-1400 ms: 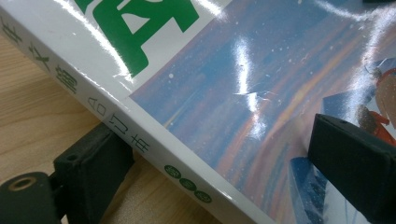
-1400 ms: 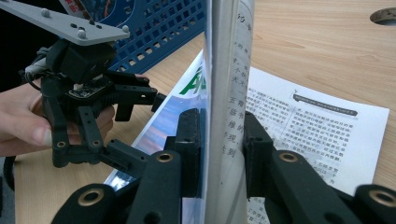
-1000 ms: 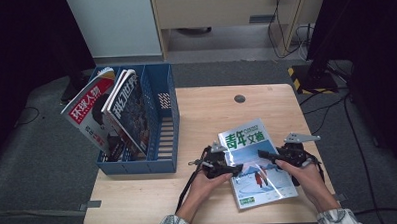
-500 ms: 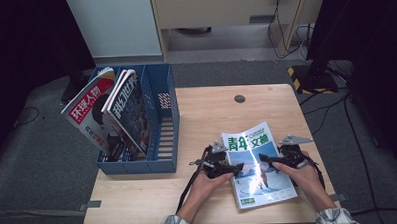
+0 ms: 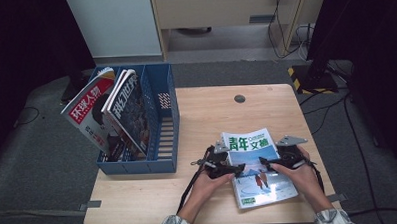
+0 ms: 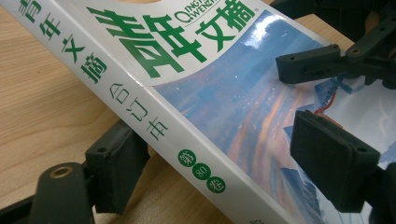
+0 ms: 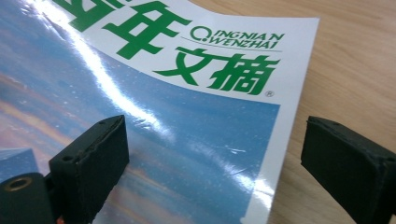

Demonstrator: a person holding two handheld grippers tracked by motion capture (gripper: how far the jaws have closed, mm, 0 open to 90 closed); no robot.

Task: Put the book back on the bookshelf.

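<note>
My table [image 5: 206,111] takes up the middle of the high view, with the blue file rack [image 5: 162,128] at its left edge holding two magazines [image 5: 106,112] upright. The magazine with green title characters [image 5: 256,165] lies flat at lower right of centre, and both my grippers meet over it. My left gripper [image 5: 234,169] straddles its spine: in the left gripper view one jaw sits on the wood at lower left, the other over the cover at right, spread apart, clamping nothing. The high view hides that gap. My right gripper [image 5: 266,162] is likewise spread across the cover's free edge, one jaw over the cover, one over bare wood.
</note>
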